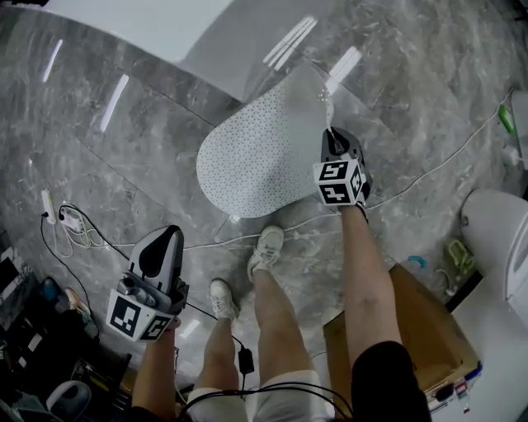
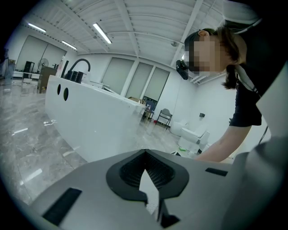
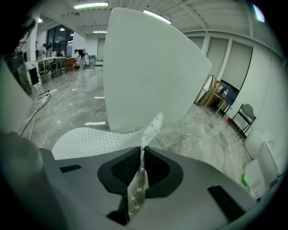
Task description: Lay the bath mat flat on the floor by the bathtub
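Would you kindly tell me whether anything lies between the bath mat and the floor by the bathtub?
Nothing visible does. The right gripper holds one edge of the bath mat, whose other end lies on bare floor beside the bathtub. A white cable lies nearer the person's feet, just short of the mat.

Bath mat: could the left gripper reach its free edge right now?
Probably yes. The left gripper holds nothing, and only floor lies between it and the bath mat, which the right gripper pinches at one edge.
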